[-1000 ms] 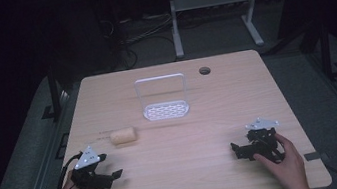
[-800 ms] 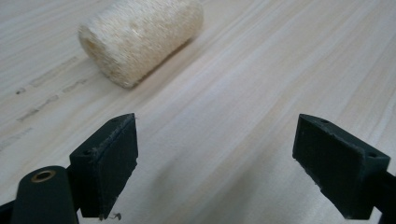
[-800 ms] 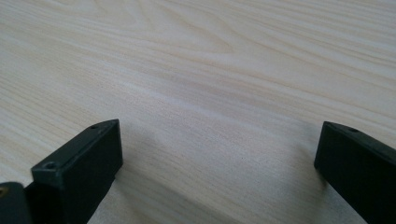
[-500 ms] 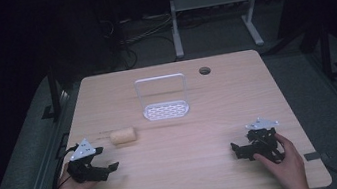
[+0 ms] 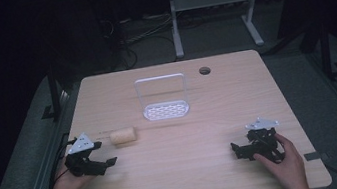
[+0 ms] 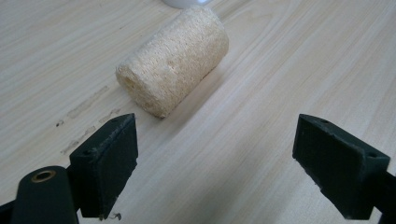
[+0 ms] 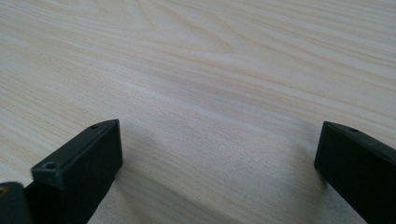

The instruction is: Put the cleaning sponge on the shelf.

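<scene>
1. Loofah cylinder, pale tan and coarse-fibred, lying on its side on the wooden table, left of centre; one flat cut end turned toward the left gripper in the left gripper view.
2. Resting untouched, nothing holding it.
3. Left gripper just beside the cylinder, on the near side, apart from it; held in a hand at the table's near left edge. Jaws spread wide, nothing between them but bare tabletop; cylinder ahead and slightly left of the gap.
4. Faint scuff marks on the wood next to the cylinder's cut end.
5. White wire-framed rack with perforated base standing beyond the cylinder, near the table's middle; well apart from both grippers.
6. Round cable hole in the tabletop toward the far edge, right of the rack.
7. Right gripper near the table's near right corner, held in a hand, well apart from the cylinder. Jaws likewise wide, only bare wood grain between them.
</scene>
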